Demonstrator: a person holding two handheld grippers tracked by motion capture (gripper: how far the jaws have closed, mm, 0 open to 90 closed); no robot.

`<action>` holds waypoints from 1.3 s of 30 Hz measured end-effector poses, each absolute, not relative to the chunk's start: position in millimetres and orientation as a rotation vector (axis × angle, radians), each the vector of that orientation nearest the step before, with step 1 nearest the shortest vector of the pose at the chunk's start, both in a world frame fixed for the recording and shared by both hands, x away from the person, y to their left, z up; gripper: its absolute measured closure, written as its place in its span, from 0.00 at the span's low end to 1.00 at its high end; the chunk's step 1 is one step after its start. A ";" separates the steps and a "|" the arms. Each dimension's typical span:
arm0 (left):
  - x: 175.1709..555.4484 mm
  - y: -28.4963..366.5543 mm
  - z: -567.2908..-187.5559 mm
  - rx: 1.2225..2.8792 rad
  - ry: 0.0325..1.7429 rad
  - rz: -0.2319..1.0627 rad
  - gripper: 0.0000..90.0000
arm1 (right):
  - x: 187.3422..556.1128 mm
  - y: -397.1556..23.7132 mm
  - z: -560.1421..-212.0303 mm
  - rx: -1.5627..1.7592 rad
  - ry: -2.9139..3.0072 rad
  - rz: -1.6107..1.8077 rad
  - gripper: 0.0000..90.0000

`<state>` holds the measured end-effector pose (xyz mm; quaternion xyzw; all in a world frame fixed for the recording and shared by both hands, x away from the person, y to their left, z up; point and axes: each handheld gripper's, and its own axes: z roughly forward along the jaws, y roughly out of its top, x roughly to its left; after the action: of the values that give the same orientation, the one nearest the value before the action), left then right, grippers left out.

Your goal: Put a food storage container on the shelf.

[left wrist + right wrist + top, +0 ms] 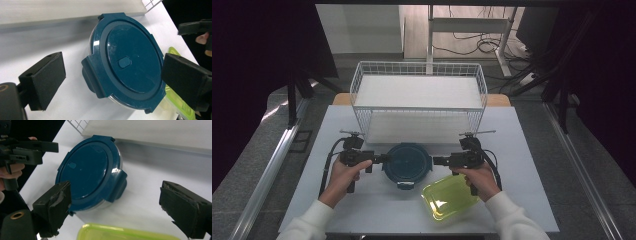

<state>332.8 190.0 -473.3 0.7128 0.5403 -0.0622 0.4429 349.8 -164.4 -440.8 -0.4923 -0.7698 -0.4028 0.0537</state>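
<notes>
A round container with a dark blue clip lid [407, 162] sits mid-table, in front of the wire basket. My left gripper [384, 158] points at its left side, close to the rim. Its jaws are open, and the lid [130, 62] lies ahead between the pads [46, 80] without touching them. My right gripper [436, 161] faces the container from the right, a short gap away. It is open too, with the lid's side clip [118, 183] ahead between its pads [58, 202]. Neither gripper holds anything.
A white wire basket [418, 70] stands behind the container at the table's far side. A yellow-green rectangular container [449, 196] lies at the front right, just under my right hand. The white table [362, 210] has bare room at the front left.
</notes>
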 end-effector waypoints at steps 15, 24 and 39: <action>337.0 181.7 -485.6 1.776 1.357 -0.208 0.09 | 366.2 -137.0 -465.7 -1.473 -2.275 -1.083 0.11; 345.4 176.8 -498.8 1.781 1.360 -0.290 0.09 | 374.2 -124.8 -482.9 -1.474 -2.236 -1.033 0.13; 349.1 176.3 -512.6 1.740 1.387 -0.386 0.11 | 383.7 -117.5 -492.3 -1.474 -2.178 -0.989 0.18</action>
<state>349.1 176.3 -512.6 0.6965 0.5553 -0.1544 0.4274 383.7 -117.5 -492.3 -0.5173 -0.7646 -0.3471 0.1652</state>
